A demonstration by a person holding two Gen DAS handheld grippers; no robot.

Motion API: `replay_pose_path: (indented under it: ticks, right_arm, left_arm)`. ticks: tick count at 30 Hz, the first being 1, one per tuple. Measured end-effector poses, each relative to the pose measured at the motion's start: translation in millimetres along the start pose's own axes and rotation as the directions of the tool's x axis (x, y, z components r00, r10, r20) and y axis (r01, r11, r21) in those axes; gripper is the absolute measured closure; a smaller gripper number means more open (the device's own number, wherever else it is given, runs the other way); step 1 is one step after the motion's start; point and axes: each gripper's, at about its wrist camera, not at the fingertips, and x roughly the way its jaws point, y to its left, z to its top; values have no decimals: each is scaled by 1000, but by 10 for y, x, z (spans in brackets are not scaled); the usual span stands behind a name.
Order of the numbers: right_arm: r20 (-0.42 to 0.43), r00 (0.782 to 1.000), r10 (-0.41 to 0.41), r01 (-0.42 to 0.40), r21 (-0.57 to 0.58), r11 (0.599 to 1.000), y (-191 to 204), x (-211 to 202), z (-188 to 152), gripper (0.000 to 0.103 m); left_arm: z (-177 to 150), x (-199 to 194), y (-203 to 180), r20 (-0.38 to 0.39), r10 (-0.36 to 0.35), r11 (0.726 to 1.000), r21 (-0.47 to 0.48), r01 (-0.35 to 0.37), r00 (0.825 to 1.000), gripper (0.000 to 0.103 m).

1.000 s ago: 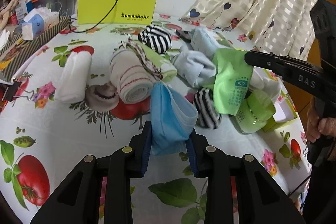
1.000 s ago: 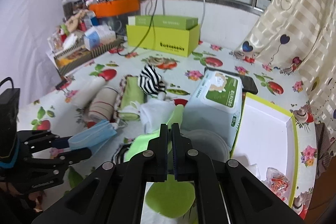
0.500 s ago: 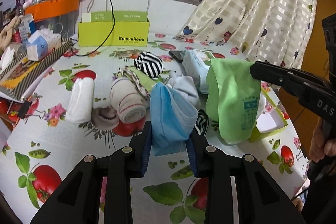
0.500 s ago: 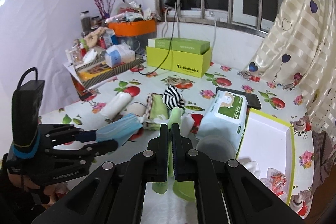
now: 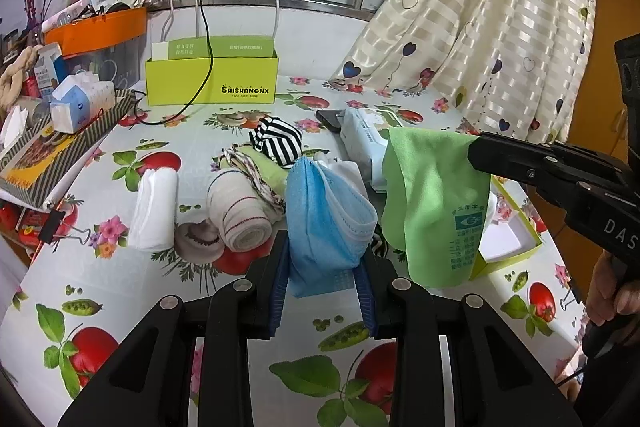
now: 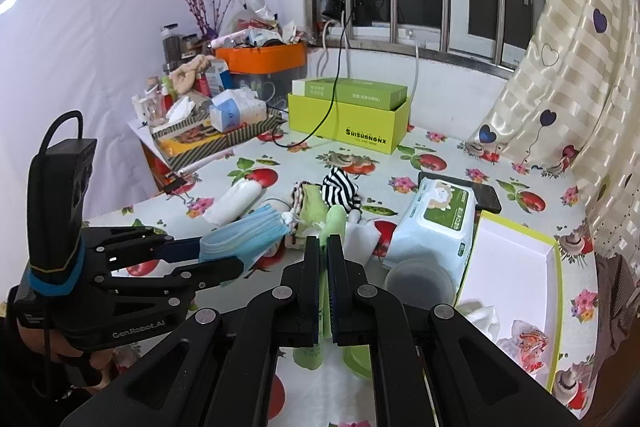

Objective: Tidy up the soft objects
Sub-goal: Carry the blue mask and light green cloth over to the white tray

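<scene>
My left gripper (image 5: 323,259) is shut on a blue face mask (image 5: 326,219) and holds it above the table; it also shows in the right wrist view (image 6: 244,235). My right gripper (image 6: 324,247) is shut on a green cloth (image 5: 434,203), which hangs from it above the table. On the table lie a white rolled towel (image 5: 154,209), a striped beige roll (image 5: 236,219), a black-and-white striped sock (image 5: 276,143) and a green folded cloth (image 6: 310,207).
A wet-wipes pack (image 6: 436,223) and a phone (image 6: 486,197) lie by an open yellow-rimmed box (image 6: 516,271). A lime box (image 5: 212,79) with a cable stands at the back. A cluttered shelf (image 5: 52,131) is at the left. A curtain (image 5: 500,27) hangs right.
Both grippers have risen and pulled back from the table with the mask and the green cloth still held. The pile on the table looks smaller and farther away.
</scene>
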Motion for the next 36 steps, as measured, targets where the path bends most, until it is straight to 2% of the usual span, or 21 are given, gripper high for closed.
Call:
replay_pose_path:
  ticks: [16,36]
  right_arm:
    - [48,998,-38,38,0,999,-138,-239,91,99]
    - [102,985,-142,134,78,988,-730,-625,15,99]
  left_arm:
    - [182,-46,-152,33,-11,999,34,10,999,71]
    - [456,19,-694,60,-68,991,119,61,996,71]
